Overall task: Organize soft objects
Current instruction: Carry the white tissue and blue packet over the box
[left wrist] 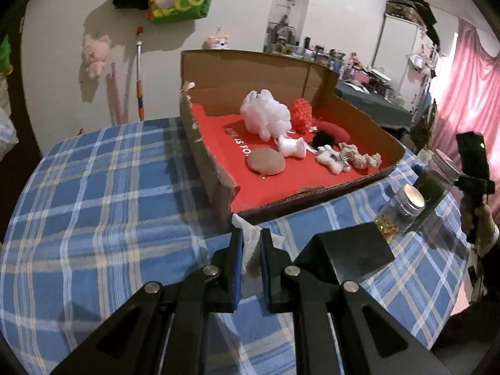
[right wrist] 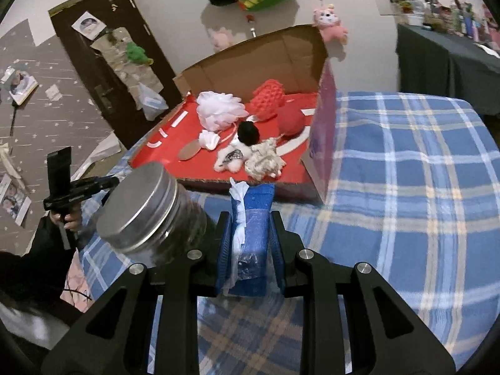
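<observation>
Your left gripper [left wrist: 251,243] clamps a crumpled white tissue [left wrist: 250,259], low centre frame. Your right gripper [right wrist: 251,229] pinches a glossy blue tissue pack [right wrist: 254,240], just below the cardboard box [right wrist: 325,143].

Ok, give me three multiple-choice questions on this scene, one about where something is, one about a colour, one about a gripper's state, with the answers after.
1. Where is the white mesh pouf?
A. inside the cardboard box
B. on the plaid cloth
C. on a jar lid

2. What colour is the box's inner floor?
A. green
B. red
C. yellow

3. What is the left gripper doing?
A. standing open and empty
B. closed on a jar
C. closed on a white tissue

Answers: 1 A, it sits among the soft items within the box walls; 2 B, the lining is red; 3 C, tissue sticks out between its closed fingers.
</observation>
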Demonstrator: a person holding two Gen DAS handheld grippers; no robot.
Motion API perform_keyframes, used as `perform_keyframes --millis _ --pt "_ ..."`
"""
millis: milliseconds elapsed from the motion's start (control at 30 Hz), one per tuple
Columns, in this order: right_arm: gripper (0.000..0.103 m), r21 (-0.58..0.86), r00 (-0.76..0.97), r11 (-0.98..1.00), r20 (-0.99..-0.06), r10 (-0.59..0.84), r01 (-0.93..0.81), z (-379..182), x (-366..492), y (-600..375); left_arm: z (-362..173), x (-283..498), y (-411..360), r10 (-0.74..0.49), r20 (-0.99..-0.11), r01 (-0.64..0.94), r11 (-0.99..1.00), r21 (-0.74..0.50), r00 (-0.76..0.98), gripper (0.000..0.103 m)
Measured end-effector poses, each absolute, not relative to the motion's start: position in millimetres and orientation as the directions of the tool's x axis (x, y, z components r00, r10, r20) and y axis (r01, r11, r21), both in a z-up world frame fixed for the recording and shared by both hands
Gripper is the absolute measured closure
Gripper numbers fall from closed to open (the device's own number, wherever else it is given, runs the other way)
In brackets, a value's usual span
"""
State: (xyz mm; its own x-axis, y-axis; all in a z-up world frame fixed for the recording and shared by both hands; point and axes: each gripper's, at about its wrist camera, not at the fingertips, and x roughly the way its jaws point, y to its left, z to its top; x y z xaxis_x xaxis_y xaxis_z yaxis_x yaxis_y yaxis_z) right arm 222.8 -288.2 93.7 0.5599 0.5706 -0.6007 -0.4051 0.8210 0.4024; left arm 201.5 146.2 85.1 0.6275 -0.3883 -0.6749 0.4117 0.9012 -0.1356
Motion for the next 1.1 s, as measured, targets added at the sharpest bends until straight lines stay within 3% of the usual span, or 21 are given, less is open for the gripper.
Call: perform_keyframes --millis 700,1100 --pt "0.08 0.494 0.451 0.689 -0.523 0.723 -0.531 93 271 -293 98 230 134 -0.504 -0.643 0.528 0.83 -0.177 0.577 0.092" --pt "0.08 0.475 0.321 0.614 -0.56 0.764 -0.631 108 319 -270 106 263 104 -0.54 -0.663 0.576 0.794 -0.196 0.519 0.092"
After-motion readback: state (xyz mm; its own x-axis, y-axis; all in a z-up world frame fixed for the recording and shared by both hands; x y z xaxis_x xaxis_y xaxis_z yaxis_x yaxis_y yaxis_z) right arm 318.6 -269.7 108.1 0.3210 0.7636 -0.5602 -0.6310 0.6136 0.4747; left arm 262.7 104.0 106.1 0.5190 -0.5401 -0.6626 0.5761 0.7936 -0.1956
